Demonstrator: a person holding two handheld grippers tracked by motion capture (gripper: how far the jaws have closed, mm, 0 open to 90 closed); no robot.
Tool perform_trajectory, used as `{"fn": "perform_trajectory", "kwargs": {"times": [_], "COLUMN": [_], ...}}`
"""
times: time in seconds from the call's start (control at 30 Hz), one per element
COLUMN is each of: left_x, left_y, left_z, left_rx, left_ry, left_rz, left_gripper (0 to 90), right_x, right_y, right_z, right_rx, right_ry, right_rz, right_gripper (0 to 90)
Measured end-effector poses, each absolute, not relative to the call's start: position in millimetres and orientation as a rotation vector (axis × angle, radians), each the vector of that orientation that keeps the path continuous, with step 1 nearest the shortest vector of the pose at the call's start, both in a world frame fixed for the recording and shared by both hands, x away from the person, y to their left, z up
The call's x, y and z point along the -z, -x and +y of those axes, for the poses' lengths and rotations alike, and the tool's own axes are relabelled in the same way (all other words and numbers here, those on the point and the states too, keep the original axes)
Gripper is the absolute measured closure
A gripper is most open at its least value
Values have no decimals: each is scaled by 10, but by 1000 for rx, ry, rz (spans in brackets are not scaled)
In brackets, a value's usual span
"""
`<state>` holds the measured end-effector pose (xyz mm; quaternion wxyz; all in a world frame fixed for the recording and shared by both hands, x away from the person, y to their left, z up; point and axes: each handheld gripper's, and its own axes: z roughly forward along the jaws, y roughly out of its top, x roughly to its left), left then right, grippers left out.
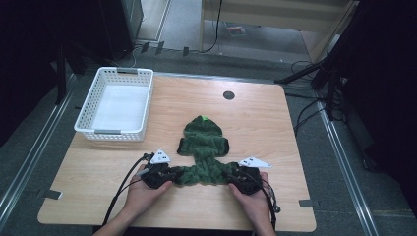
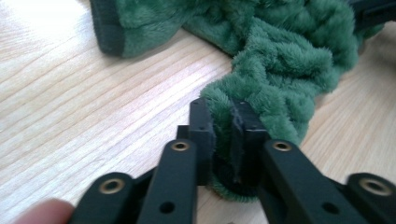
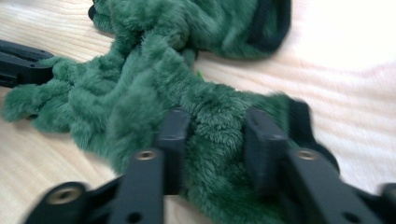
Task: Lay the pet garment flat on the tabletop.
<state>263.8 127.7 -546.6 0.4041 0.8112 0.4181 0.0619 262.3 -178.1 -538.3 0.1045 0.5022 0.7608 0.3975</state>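
1. Left gripper (image 1: 162, 176) has its jaws nearly together, pinching a thin fold at one end of the green fleece garment (image 1: 204, 152); in the left gripper view the pile is squeezed flat between the two pads (image 2: 203, 122).
2. Right gripper (image 1: 240, 179) stands wider but is clamped on a thick bunch of the same fleece at the other end; the right gripper view has plush packed between its pads (image 3: 173, 126).
3. Where the garment lies: near the table (image 1: 275, 128) centre, its hooded top toward 12 o'clock, its lower edge pulled into a band running from 9 to 3 o'clock between the grippers.
4. Done, as I judge it: both ends of the lower edge are gripped.
5. Left to do: the garment is bunched and unfolded, and the white basket (image 1: 142, 105) at 10 o'clock from it holds nothing, so any folding or putting away seems not yet begun.
6. Pose: both forearms enter from 6 o'clock, with the left hand (image 1: 142, 194) and right hand (image 1: 253, 201) low over the near edge, grippers level-ish, pointing inward and forward.
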Motion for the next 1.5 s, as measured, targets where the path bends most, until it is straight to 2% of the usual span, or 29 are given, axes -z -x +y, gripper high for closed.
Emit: {"fn": "perform_trajectory", "kwargs": {"times": [0.2, 0.23, 0.27, 0.3, 0.4, 0.47, 0.5, 0.63, 0.77, 0.9, 1.1, 1.27, 1.4, 1.5], "left_x": [5457, 5460, 5464, 5475, 5423, 5398, 5378, 5438, 5454, 5494, 5490, 5486, 5491, 5494], "left_y": [-2638, -2640, -2645, -2644, -2650, -2656, -2668, -2655, -2616, -2619, -2619, -2644, -2687, -2688], "left_z": [1388, 1408, 1429, 1451, 1481, 1485, 1466, 1383, 1341, 1372, 1431, 1485, 1542, 1531], "left_rx": [-147, -139, -134, -127, -113, -104, -109, -105, -135, -145, -165, -202, -205, -215], "left_ry": [-2050, -2044, -2042, -2013, -1928, -1900, -1882, -1926, -1979, -2009, -2011, -2001, -1973, -1975], "left_rz": [1068, 1073, 1069, 1068, 1072, 1069, 1068, 1059, 1042, 1069, 1098, 1132, 1167, 1160], "left_gripper": [835, 832, 832, 789, 631, 574, 549, 529, 579, 700, 781, 794, 805, 810], "right_x": [5368, 5365, 5365, 5354, 5200, 5118, 4924, 4717, 4759, 5009, 5306, 5352, 5421, 5425], "right_y": [-2533, -2506, -2506, -2504, -2548, -2583, -2715, -3122, -3724, -4123, -4250, -4329, -4456, -4562], "right_z": [-1922, -1914, -1914, -1894, -1948, -1969, -1963, -1673, -1294, -996, -821, -789, -762, -729], "right_rx": [-1207, -1194, -1194, -1175, -1223, -1238, -1303, -1325, -1340, -1181, -1019, -1000, -1034, -1014], "right_ry": [-1577, -1573, -1573, -1526, -1489, -1472, -1456, -1345, -1459, -1528, -1527, -1480, -1438, -1397], "right_rz": [2258, 2278, 2278, 2310, 2214, 2170, 2104, 2133, 2140, 2163, 2229, 2203, 2136, 2143], "right_gripper": [712, 670, 670, 525, 385, 388, 427, 520, 585, 585, 611, 629, 677, 668]}}
